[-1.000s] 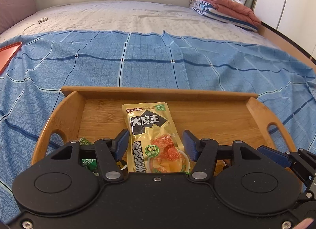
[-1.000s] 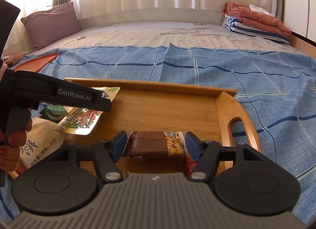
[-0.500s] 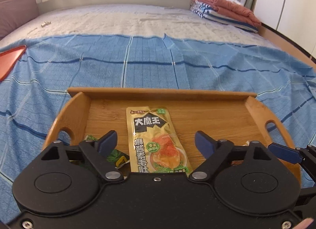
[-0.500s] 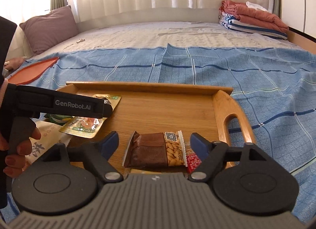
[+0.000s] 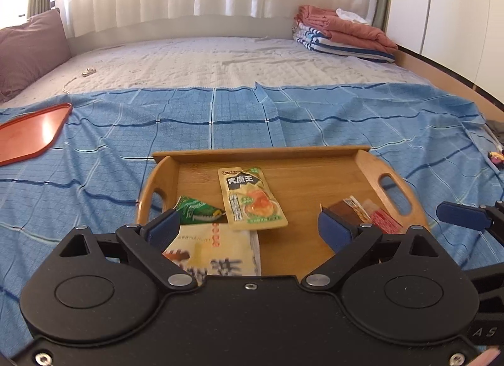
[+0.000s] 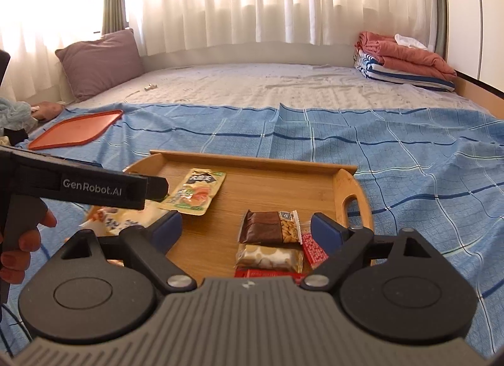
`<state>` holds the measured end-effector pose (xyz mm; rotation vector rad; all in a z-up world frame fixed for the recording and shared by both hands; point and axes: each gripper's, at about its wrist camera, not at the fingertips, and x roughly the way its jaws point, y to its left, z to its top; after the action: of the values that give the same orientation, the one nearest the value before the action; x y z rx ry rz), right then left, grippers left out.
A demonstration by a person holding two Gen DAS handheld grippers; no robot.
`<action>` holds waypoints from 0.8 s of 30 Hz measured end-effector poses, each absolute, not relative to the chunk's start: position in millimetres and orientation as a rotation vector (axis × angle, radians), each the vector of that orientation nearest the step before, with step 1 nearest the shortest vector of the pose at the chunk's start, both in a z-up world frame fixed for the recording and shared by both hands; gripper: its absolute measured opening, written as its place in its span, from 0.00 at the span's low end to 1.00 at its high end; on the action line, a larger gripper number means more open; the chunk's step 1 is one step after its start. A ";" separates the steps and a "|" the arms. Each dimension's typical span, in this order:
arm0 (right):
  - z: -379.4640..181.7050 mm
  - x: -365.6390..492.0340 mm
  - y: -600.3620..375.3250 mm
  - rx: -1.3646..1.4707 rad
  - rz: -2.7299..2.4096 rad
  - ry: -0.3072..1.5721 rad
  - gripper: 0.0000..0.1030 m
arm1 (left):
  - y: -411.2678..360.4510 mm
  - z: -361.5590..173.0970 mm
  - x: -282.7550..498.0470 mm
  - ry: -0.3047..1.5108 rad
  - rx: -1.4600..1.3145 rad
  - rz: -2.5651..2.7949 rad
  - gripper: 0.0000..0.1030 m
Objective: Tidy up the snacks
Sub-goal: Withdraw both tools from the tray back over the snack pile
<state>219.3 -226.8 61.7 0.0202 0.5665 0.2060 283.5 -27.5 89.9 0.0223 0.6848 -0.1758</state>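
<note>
on the wooden tray (image 5: 371,173), flat glossy yellow snack pouch (image 5: 250,200), unheld

A bamboo tray (image 5: 390,173) with cut-out handles holds the snacks. A yellow-green pouch (image 5: 250,199) printed with black characters lies flat near its middle; a crumpled green wrapper (image 5: 193,210) sits just left of it. A cream packet (image 5: 214,252) lies at the tray's near-left edge (print blurred). Near the right handle lie a brown peanut bar (image 6: 271,231), a beige bar (image 6: 271,258) and a red packet (image 6: 312,247), clustered together.
</note>
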 end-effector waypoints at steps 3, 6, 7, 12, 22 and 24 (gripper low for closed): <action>69.9 195.0 -227.6 0.036 0.221 0.553 0.93 | -21.5 100.2 249.1 0.662 0.028 -0.183 0.93; 72.7 170.6 -227.4 0.040 0.235 0.547 0.94 | -16.9 104.9 214.8 0.643 0.042 -0.198 0.95; 72.4 162.2 -227.1 0.038 0.240 0.546 0.94 | -16.1 105.0 204.0 0.639 0.048 -0.205 0.95; 65.9 122.5 -223.9 0.013 0.257 0.529 0.98 | -13.9 103.7 155.5 0.608 0.081 -0.234 0.95; 48.1 80.7 -224.3 -0.039 0.272 0.551 0.98 | 0.4 99.5 108.8 0.656 0.023 -0.271 0.95; 47.5 75.3 -226.0 -0.034 0.270 0.551 0.98 | 2.1 94.3 100.4 0.657 0.036 -0.262 0.95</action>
<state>75.3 -226.0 47.5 -0.0340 0.5513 0.2696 100.4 2.1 94.3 0.0361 0.6571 -0.2625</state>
